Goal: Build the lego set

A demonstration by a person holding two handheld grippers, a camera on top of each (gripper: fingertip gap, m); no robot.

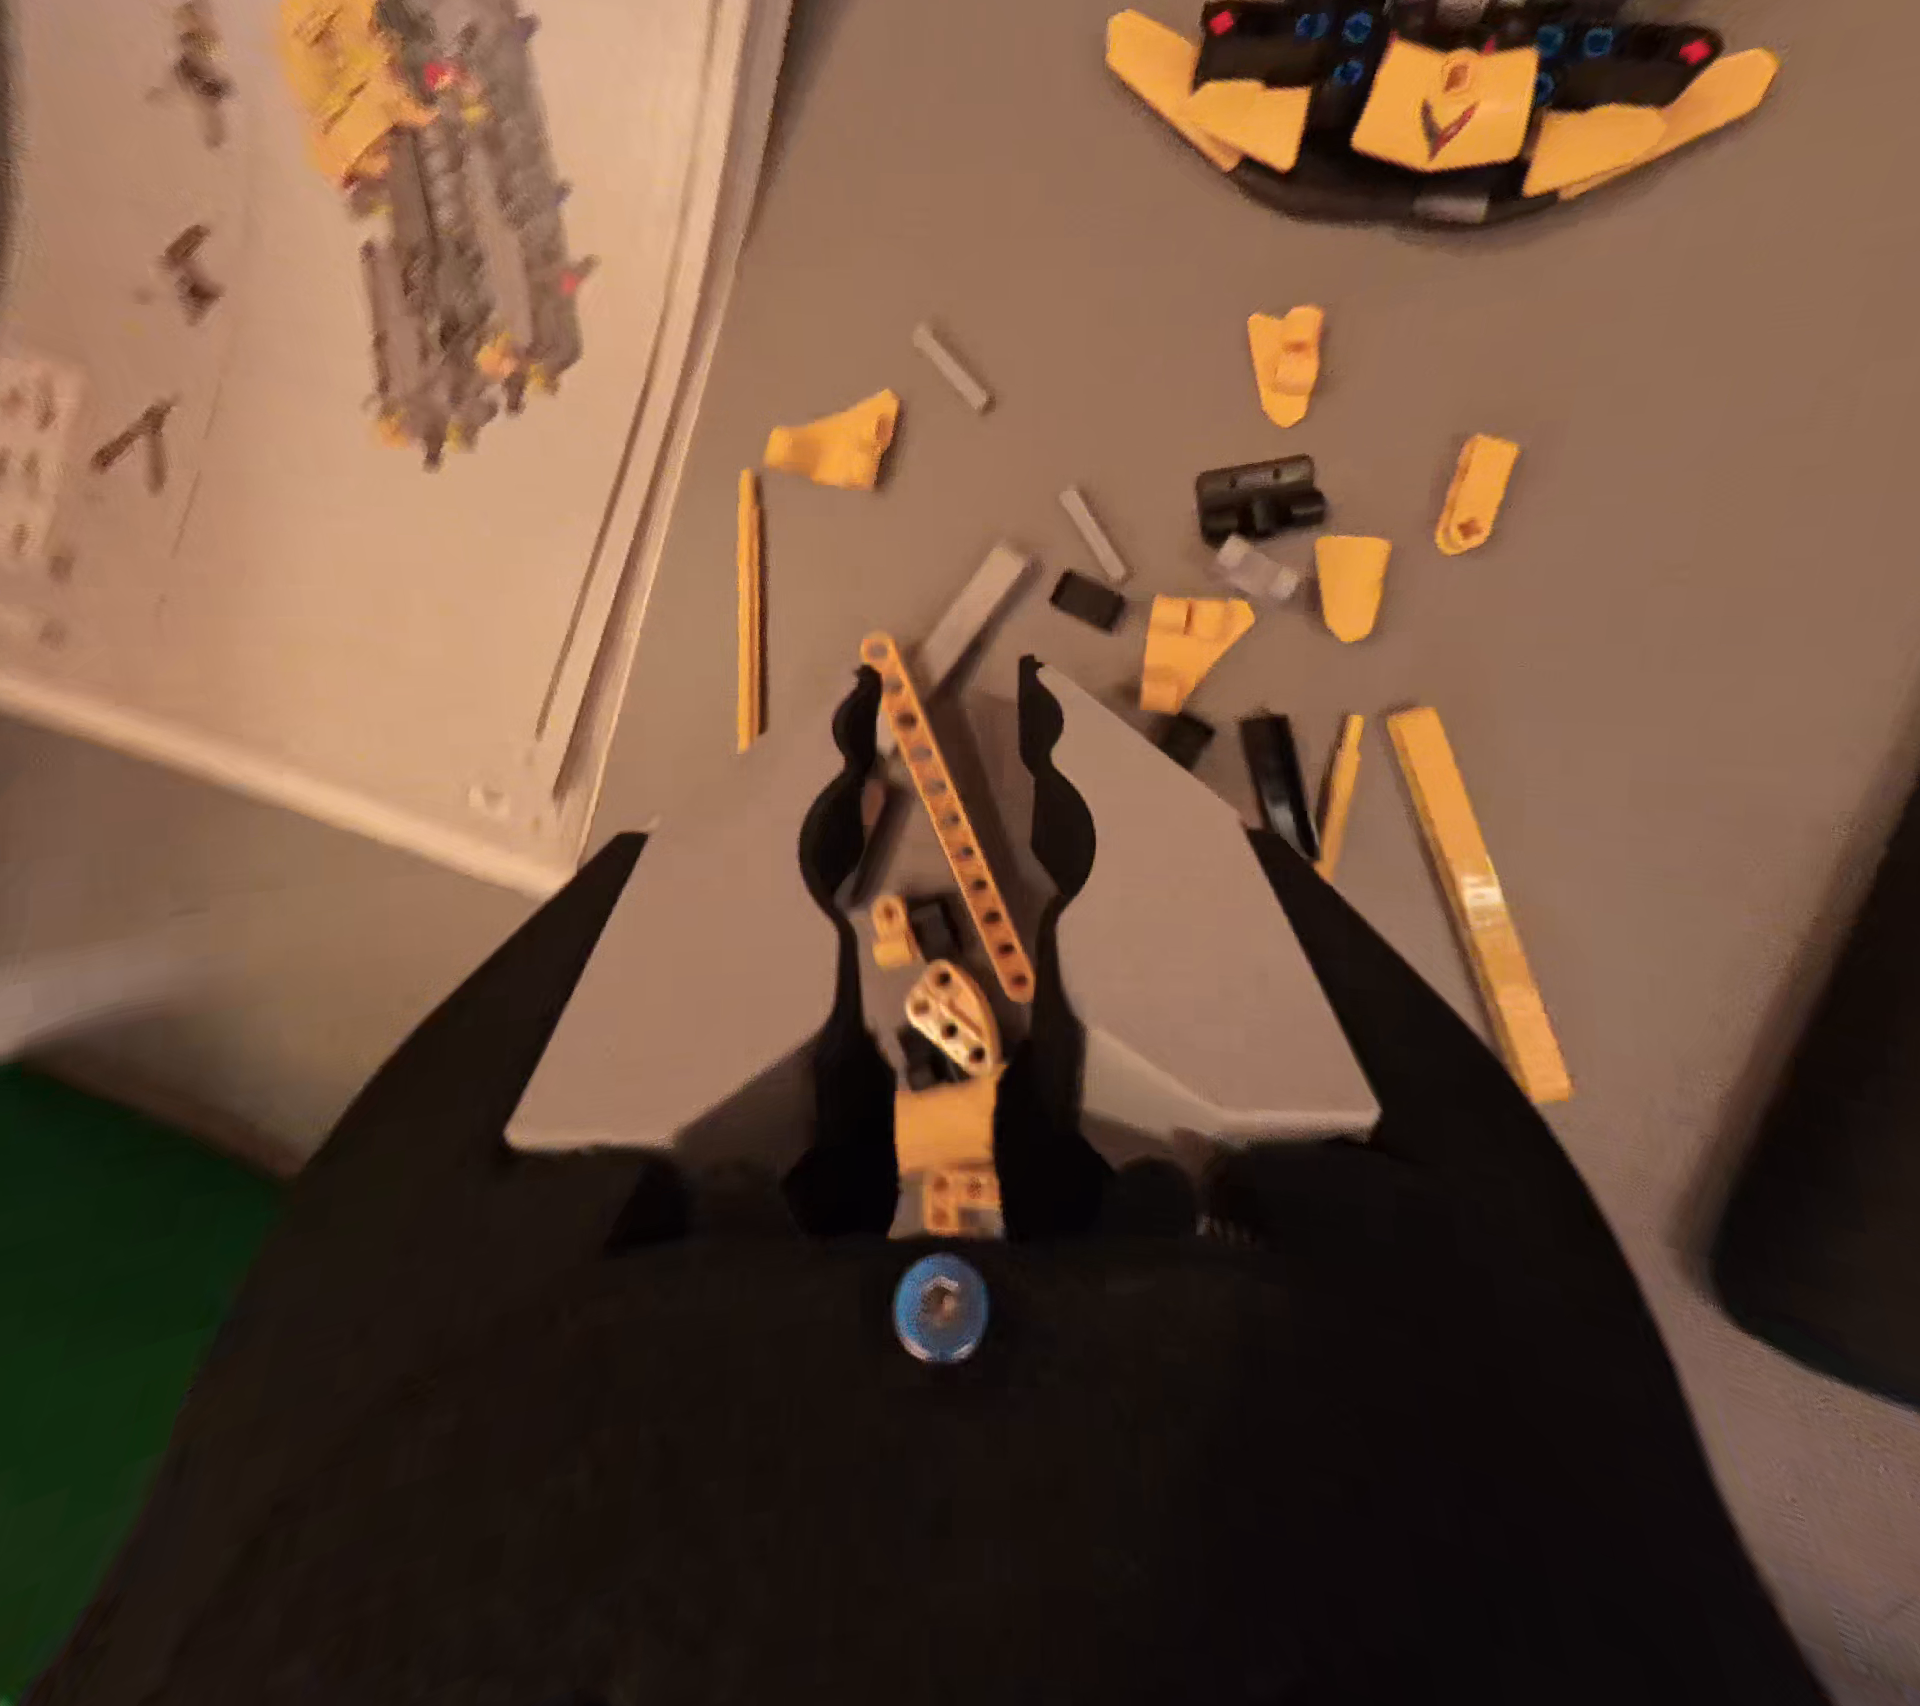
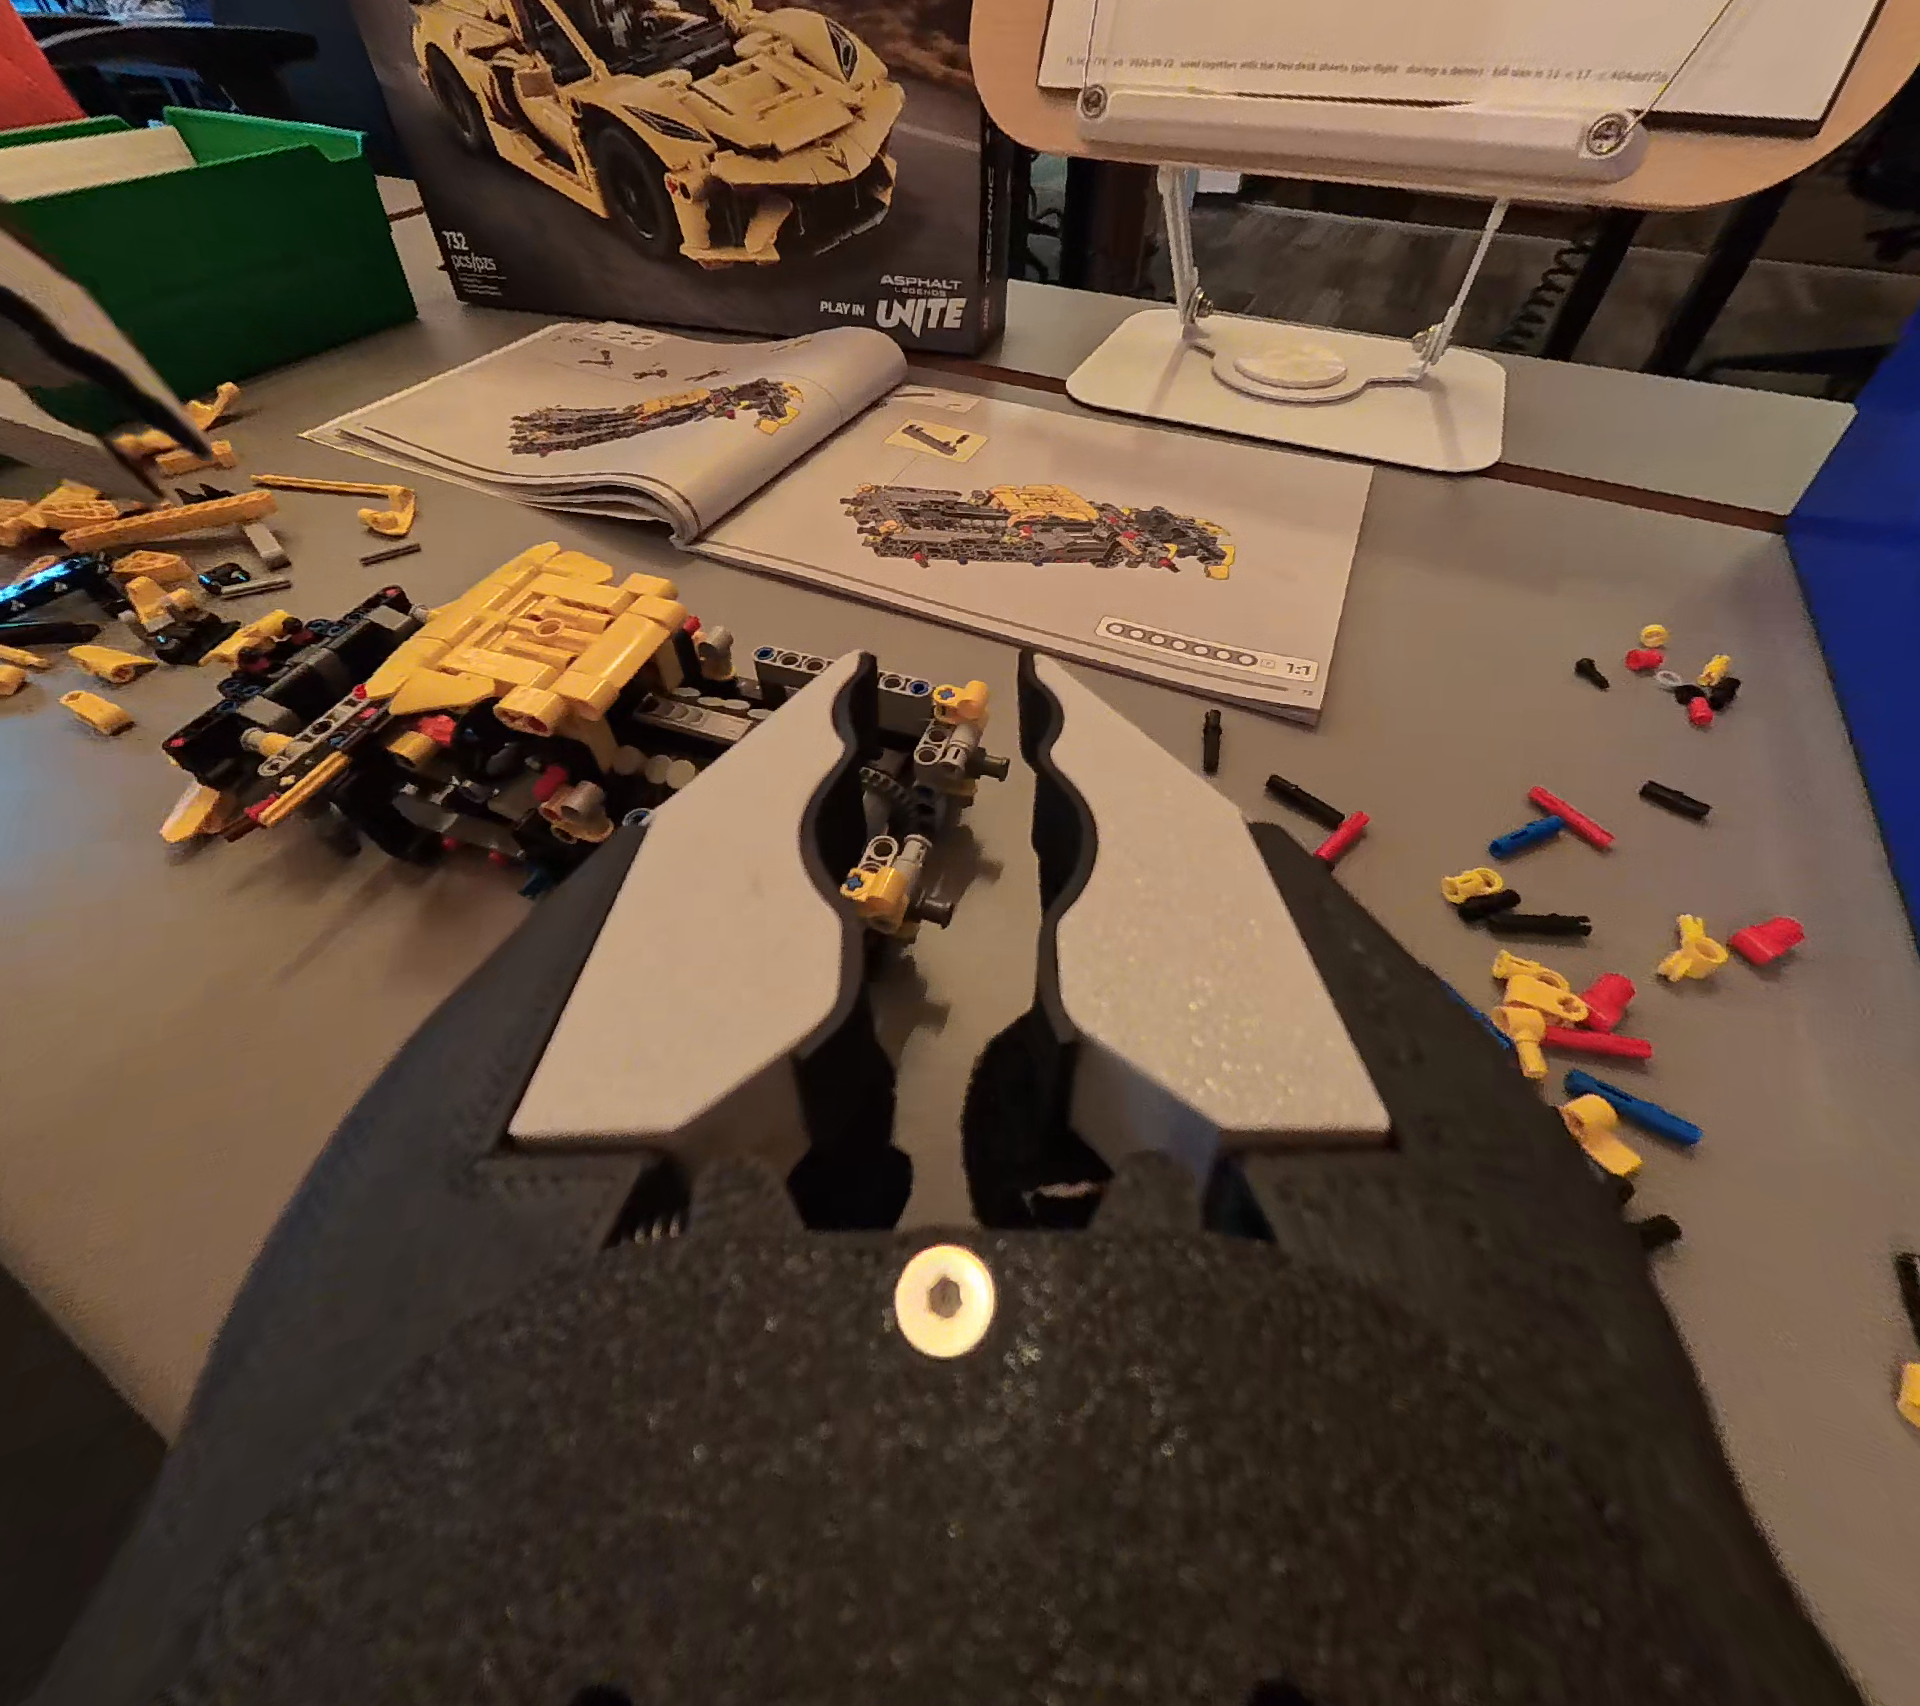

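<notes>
**Over the loose yellow pieces, pick one with care**

Over the pile of loose pieces, your left gripper (image 1: pixel 951 680) points down at the grey table (image 1: pixel 1039 254). A long yellow beam with holes (image 1: pixel 951 815) lies between its two fingers. The fingers are a little apart. They look like they sit on each side of the beam, but I cannot tell if they touch it. I think you are about to pick it up. Go slow. Keep the beam in the middle of the gap, then squeeze gently so it does not flip away. Other small yellow and black bits lie near the beam, so take care not to grab two.

Your right gripper (image 2: pixel 945 690) is a little apart too, and it holds nothing. It hovers just over the near end of the half-built car (image 2: pixel 499 680), which sits on the table to the left. The open instruction book (image 2: pixel 1039 534) lies farther off, with the set's box (image 2: pixel 665 56) standing behind it. Small red, blue and black pins (image 2: pixel 1579 981) lie scattered on the right. Check the book page before you press the beam on.
</notes>
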